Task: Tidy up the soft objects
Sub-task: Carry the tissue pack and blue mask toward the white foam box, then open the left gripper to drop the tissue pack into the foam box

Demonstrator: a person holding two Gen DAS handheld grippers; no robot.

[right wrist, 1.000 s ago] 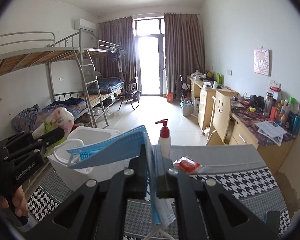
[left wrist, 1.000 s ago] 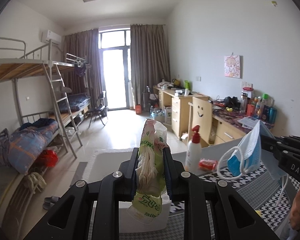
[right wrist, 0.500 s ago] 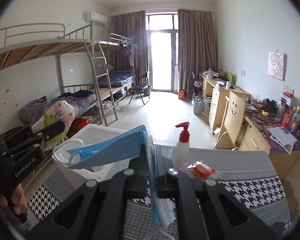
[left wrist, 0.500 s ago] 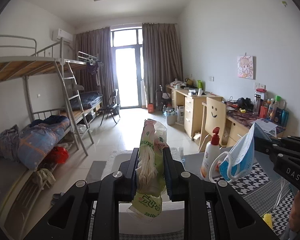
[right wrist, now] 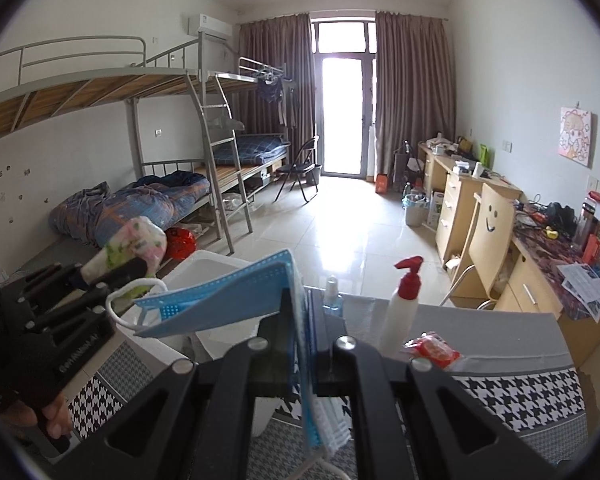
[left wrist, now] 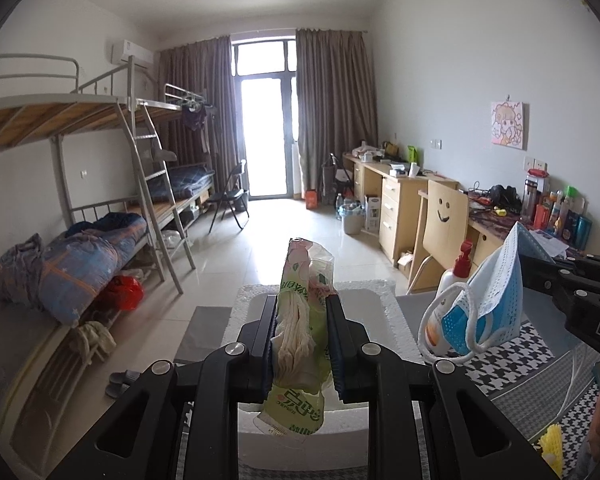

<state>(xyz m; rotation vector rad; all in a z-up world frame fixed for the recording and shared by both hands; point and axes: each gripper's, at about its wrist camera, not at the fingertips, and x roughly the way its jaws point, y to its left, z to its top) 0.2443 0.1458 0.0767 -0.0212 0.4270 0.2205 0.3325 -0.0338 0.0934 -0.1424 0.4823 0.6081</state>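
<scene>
The left hand-held gripper [left wrist: 302,340] pinches a tissue pack [left wrist: 302,320], standing tall, right over the white box [left wrist: 392,312]. The right hand-held gripper [right wrist: 302,344] pinches a blue mask [right wrist: 236,300]; the box sits at its 10 o'clock, so the left one looks nearer.

We get two fisheye views, each looking forward along its own claw, down the room toward the balcony door [left wrist: 265,136]. Both sit close above the houndstooth surface [right wrist: 520,396]. Both share the white foam box [left wrist: 396,320], pump bottle [right wrist: 402,308], bunk bed [right wrist: 148,92], and each other's claw.
</scene>
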